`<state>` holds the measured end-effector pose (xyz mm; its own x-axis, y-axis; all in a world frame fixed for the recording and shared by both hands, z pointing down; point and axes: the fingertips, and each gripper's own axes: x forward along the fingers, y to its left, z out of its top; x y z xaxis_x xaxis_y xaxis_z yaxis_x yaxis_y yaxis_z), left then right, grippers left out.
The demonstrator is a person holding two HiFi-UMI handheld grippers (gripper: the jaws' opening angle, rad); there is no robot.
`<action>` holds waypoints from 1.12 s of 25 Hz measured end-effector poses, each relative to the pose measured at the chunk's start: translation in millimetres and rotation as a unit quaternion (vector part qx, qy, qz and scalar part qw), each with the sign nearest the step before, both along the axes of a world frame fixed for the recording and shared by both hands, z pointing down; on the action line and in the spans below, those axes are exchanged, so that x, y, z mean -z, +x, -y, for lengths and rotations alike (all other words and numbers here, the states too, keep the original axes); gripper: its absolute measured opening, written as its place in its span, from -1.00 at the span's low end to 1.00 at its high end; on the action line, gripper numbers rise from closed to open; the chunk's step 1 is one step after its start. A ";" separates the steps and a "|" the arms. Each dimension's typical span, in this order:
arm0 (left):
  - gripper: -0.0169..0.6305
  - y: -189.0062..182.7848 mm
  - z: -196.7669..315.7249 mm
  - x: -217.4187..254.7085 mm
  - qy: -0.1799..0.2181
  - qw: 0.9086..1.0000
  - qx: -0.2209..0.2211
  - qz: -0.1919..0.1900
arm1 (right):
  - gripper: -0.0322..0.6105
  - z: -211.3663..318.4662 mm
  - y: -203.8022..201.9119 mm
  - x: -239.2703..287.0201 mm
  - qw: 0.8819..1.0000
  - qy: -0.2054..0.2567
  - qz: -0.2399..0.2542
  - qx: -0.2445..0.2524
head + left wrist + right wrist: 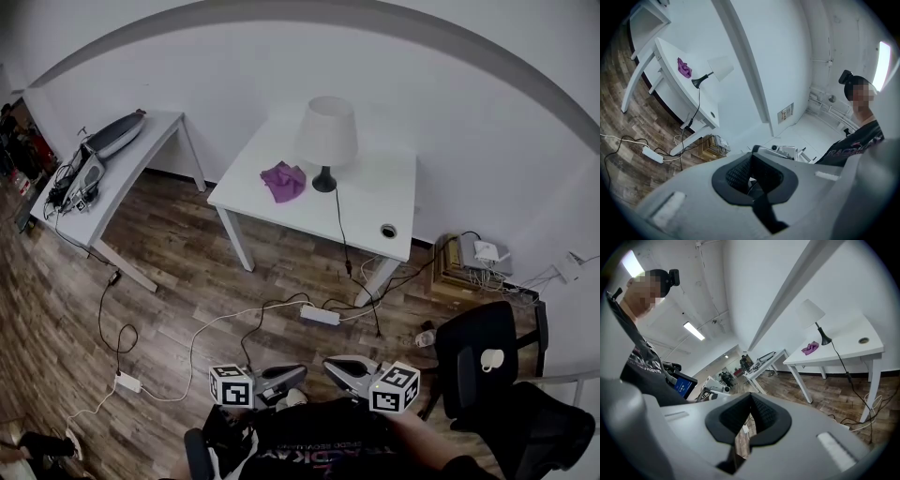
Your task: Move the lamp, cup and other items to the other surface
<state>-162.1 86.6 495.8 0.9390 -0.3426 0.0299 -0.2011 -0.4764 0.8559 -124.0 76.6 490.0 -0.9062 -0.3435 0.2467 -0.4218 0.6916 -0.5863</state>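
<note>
Nearest, at the bottom of the head view: left gripper point(298, 374) and right gripper point(330, 364) held low in front of the person, tips pointing toward each other, a small gap between them. Left jaws pressed together, nothing between the pads. Right jaws likewise pressed together and empty. To the near right, a black chair point(478, 361) with a small white cup point(491, 359) on its seat. Wood floor point(178, 272) beyond the grippers carries a white power strip point(320, 315) and loose cables. Farther on, centre: white table point(375, 211). The lamp point(326, 141) stands upright toward its far side, white shade, dark base, its cord point(342, 234) running over the near edge to the floor. Purple cloth point(283, 180) lies crumpled just left of the lamp base, whether it touches cannot be told. Far left, well apart: second white table point(155, 141) holding equipment too small to identify.
</note>
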 end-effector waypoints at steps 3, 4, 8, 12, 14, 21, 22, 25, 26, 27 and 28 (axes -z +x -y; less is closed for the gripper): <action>-0.96 -9.1 1.3 -4.6 -0.003 1.000 0.012 0.007 | -0.88 5.4 2.3 0.0 1.000 0.000 -0.005 -0.014; -0.96 -12.5 1.5 -6.6 -0.008 1.000 0.017 0.009 | -0.88 7.3 2.1 0.4 1.000 0.000 -0.006 -0.018; -0.96 -25.2 1.0 -10.4 -0.024 0.999 0.031 0.002 | -0.81 15.6 -3.0 2.0 0.999 0.003 -0.014 -0.030; -0.96 -37.4 0.3 -11.4 -0.025 0.999 0.041 -0.001 | -0.73 23.1 -10.3 5.1 0.999 0.008 -0.022 -0.036; -0.96 -43.8 1.5 -13.9 -0.031 0.998 0.052 -0.006 | -0.72 27.8 -13.0 6.1 0.999 0.014 -0.028 -0.035; -0.96 -67.2 11.4 -12.5 -0.040 0.994 0.101 -0.005 | -0.62 67.7 -15.9 3.2 0.998 0.019 -0.048 -0.029; -0.96 -72.8 13.2 -13.2 -0.042 0.993 0.113 -0.005 | -0.61 76.2 -18.5 3.1 0.998 0.021 -0.048 -0.026; -0.96 -92.1 20.7 -15.2 -0.045 0.987 0.153 -0.005 | -0.61 104.0 -30.5 4.1 0.998 0.031 -0.050 -0.012; -0.96 -98.4 24.4 -15.3 -0.046 0.985 0.166 -0.004 | -0.61 114.7 -35.6 4.6 0.998 0.033 -0.050 -0.007; -0.96 -104.4 28.4 -15.2 -0.046 0.983 0.179 -0.005 | -0.61 126.1 -40.9 5.0 0.998 0.035 -0.049 -0.002; -0.96 -110.1 32.5 -14.6 -0.047 0.981 0.190 -0.005 | -0.61 138.0 -46.1 5.3 0.998 0.037 -0.048 0.002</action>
<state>-272.2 54.1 510.4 0.7441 -0.6644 0.0701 -0.3413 -0.2878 0.8948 -170.2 -61.4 484.7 -0.8807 -0.3611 0.3066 -0.4713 0.7328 -0.4907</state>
